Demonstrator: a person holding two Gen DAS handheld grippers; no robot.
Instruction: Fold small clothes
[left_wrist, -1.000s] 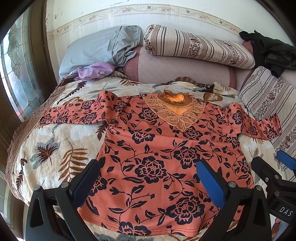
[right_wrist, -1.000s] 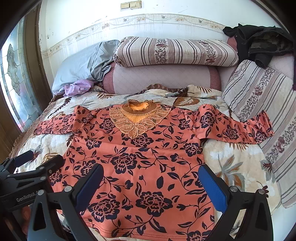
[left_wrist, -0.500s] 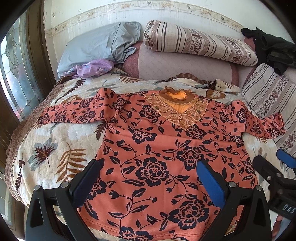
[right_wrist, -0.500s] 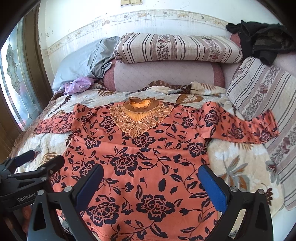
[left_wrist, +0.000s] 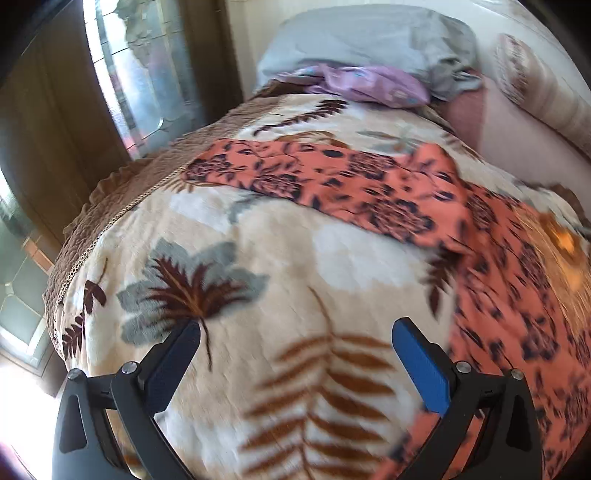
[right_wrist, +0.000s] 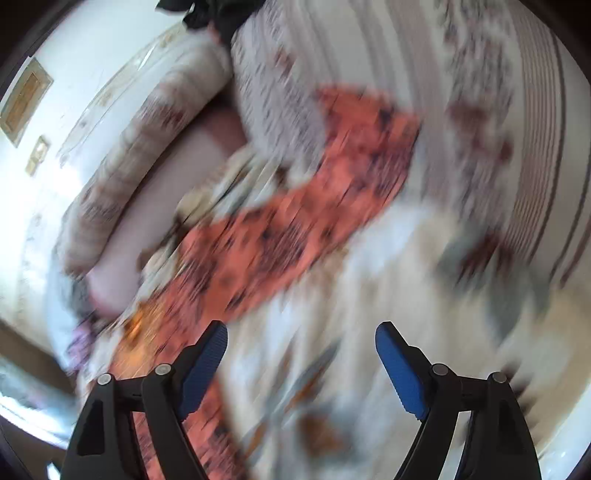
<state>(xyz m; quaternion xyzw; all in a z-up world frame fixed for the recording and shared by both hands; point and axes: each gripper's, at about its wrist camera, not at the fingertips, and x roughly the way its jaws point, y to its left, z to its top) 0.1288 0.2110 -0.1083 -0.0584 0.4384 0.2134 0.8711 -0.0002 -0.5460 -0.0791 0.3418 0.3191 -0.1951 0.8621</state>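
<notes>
The shirt (left_wrist: 498, 236) lies flat on the bed (left_wrist: 258, 258), sleeve (left_wrist: 295, 173) pointing at the window-side edge. Left gripper (left_wrist: 295, 354) gapes empty over bare quilt; right gripper (right_wrist: 301, 354), jaws just narrowing, empty.

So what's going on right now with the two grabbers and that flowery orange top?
Left gripper open, empty. Right gripper open, jaws just narrowing, empty. Orange top flat on bedspread, unfolded. Nothing blocking.

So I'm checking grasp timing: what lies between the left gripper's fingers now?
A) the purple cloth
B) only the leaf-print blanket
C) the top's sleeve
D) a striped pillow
B: the left gripper stands open over bare blanket; the sleeve lies farther up the bed.
</notes>
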